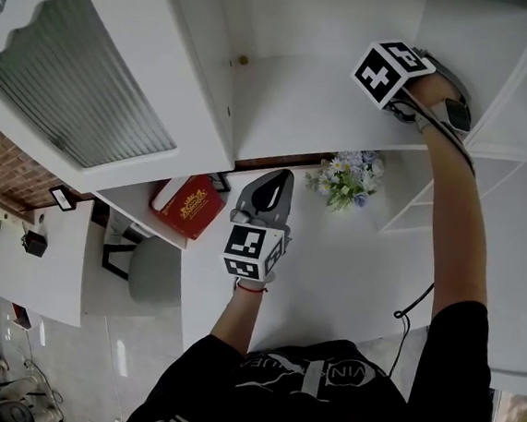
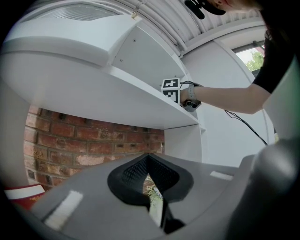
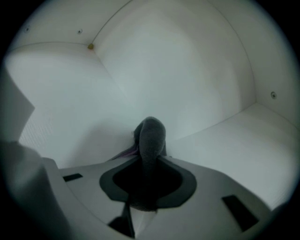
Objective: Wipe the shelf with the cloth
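A dark grey cloth [image 3: 150, 136] is bunched between the jaws of my right gripper [image 3: 149, 161], which is shut on it. The cloth's tip meets the white shelf [image 3: 225, 140] close to its back wall. In the head view the right gripper [image 1: 415, 81] reaches into the shelf [image 1: 301, 107] at the upper right, and its jaws and the cloth are hidden there. My left gripper [image 1: 267, 192] hangs lower, under the shelf's front edge and over the white counter [image 1: 351, 269]. Its jaws are shut with nothing between them [image 2: 149, 180].
The cabinet door [image 1: 82, 77] with a ribbed glass panel stands open at the left. A small bunch of flowers [image 1: 345, 178] and a red box [image 1: 188, 206] sit on the counter below the shelf. A brick wall [image 2: 89, 140] lies behind.
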The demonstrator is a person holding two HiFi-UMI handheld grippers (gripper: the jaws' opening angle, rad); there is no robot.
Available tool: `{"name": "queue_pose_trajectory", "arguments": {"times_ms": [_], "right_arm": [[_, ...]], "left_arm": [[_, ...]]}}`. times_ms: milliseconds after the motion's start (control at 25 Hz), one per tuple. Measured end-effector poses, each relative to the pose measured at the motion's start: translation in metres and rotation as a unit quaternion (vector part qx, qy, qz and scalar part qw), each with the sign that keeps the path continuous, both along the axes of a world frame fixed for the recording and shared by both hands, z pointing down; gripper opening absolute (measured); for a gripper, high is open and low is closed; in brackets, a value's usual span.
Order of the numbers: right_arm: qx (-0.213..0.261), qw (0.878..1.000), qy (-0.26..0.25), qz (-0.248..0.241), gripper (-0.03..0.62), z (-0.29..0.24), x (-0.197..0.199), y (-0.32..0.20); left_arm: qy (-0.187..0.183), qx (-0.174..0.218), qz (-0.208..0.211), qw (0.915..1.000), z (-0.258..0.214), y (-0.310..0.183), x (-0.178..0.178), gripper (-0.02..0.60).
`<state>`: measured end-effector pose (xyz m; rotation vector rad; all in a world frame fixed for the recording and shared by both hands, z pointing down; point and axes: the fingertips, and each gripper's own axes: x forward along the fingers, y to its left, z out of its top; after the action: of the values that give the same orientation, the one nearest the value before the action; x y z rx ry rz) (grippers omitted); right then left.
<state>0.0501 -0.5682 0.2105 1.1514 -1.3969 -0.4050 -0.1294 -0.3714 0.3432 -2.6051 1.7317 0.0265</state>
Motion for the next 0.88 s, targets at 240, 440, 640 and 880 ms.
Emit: {"name": "queue_pose_trajectory", "arguments": {"times_ms": [240,440,640,880], "right_arm": [[-0.017,0.977,-0.192,-0.091,0.094,-0.022,-0.070,0.033],[-0.074,0.942,-0.267,-0.188,0.094,-0.025,-0.142,0.070],[-0.133,0.918,-0.276,-0.252,0.094,-0.020,-0.196,0.112],[-0.177,0.902,-0.254,-0.301,0.094,-0.006,-0.241,0.145]], "left_arm": [[-0.002,0.003,-0.019,0.9998,-0.003,0.003,-0.013,0.012],[-0.010,0.011,-0.034,0.9993,-0.010,0.009,-0.024,0.012],[-0.015,0.014,-0.057,0.9982,-0.016,0.017,-0.040,0.012],[-0.016,0.017,-0.081,0.9964,-0.020,0.027,-0.058,0.012]]}}
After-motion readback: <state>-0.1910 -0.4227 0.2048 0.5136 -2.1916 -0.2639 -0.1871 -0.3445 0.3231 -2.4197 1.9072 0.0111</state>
